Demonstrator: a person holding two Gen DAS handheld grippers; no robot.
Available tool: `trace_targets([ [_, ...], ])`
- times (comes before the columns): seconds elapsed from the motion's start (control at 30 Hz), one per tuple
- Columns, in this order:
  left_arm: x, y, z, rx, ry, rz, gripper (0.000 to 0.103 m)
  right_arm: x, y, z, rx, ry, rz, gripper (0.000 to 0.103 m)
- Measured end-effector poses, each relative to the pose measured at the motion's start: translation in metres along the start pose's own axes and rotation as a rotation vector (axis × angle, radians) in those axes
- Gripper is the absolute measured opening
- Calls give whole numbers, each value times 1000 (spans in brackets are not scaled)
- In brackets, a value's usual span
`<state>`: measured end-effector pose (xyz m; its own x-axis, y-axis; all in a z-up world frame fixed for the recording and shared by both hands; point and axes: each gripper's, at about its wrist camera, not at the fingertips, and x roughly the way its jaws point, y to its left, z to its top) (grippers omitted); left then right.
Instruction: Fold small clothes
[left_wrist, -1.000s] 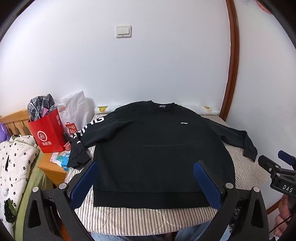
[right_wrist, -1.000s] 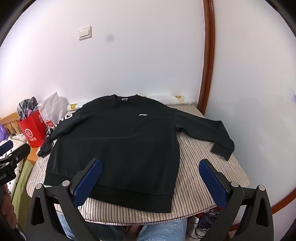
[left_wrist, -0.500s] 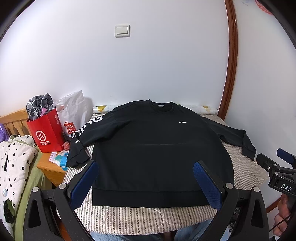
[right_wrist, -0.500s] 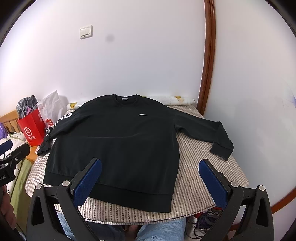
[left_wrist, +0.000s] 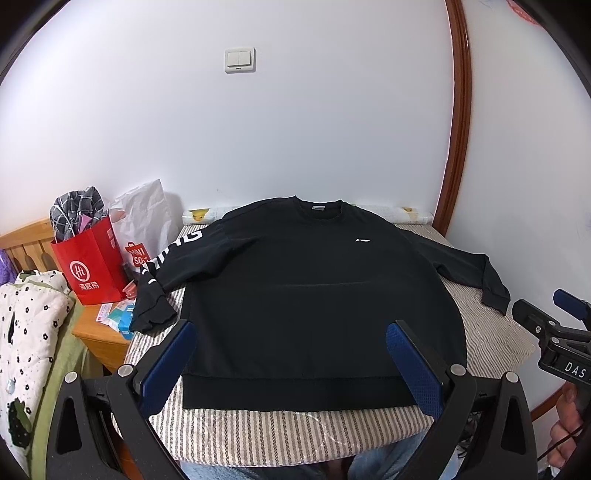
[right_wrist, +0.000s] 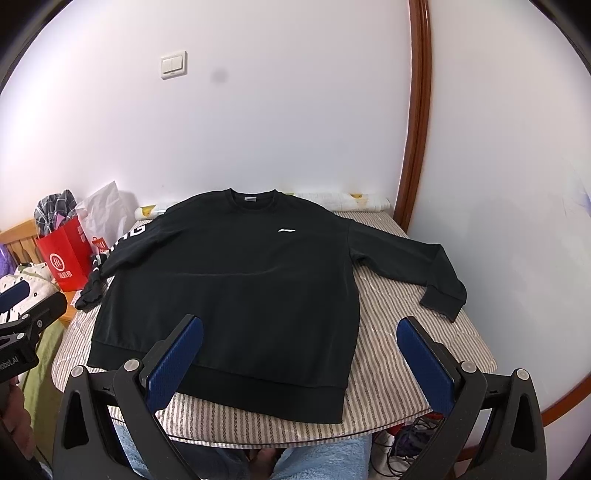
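Sweatshirt: a black long-sleeved sweatshirt (left_wrist: 317, 295) lies face up and flat on the striped table cover (left_wrist: 280, 435), collar at the far end by the wall, hem at the near edge closest to you.

Sleeves: the sleeve with white lettering (left_wrist: 173, 258) runs off to the outside of your left jaws and its cuff droops over the table edge; the plain sleeve (right_wrist: 413, 266) stretches out beyond your right jaws, cuff resting on the cover.

What changed: over the last second almost nothing. The garment has not shifted, and both views have only drifted slightly, with the sweatshirt sitting a touch lower in each. No fold has begun, so you appear to be at the very start.

Left gripper (left_wrist: 291, 363): jaws spread wide and empty, hovering above the hem; the body of the sweatshirt fills the gap between them without touching.

Right gripper (right_wrist: 301, 363): jaws also spread wide and empty. The inner finger hangs over the hem, the outer one over bare cover, so the garment's side edge sits between them.

Likely next: probably reach for a sleeve or shoulder to bring it across the body.

Surroundings: outside your left jaws stand a red paper bag (left_wrist: 92, 266) and a white plastic bag (left_wrist: 144, 218).
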<state>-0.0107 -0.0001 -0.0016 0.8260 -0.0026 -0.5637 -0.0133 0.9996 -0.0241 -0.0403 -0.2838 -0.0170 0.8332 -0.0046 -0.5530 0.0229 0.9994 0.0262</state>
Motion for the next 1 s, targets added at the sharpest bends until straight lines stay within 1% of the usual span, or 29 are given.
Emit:
trace_targets([
  [0.3, 1, 2, 0, -2, -2, 0, 103, -2, 2, 0, -6, -4, -2, 103],
  [0.77, 10, 8, 0, -9, 29, -15, 103, 0, 4, 1, -14, -2, 7, 103],
  [1.0, 10, 6, 1, 1, 29, -17, 103, 1, 9, 1, -21, 0, 16, 103],
])
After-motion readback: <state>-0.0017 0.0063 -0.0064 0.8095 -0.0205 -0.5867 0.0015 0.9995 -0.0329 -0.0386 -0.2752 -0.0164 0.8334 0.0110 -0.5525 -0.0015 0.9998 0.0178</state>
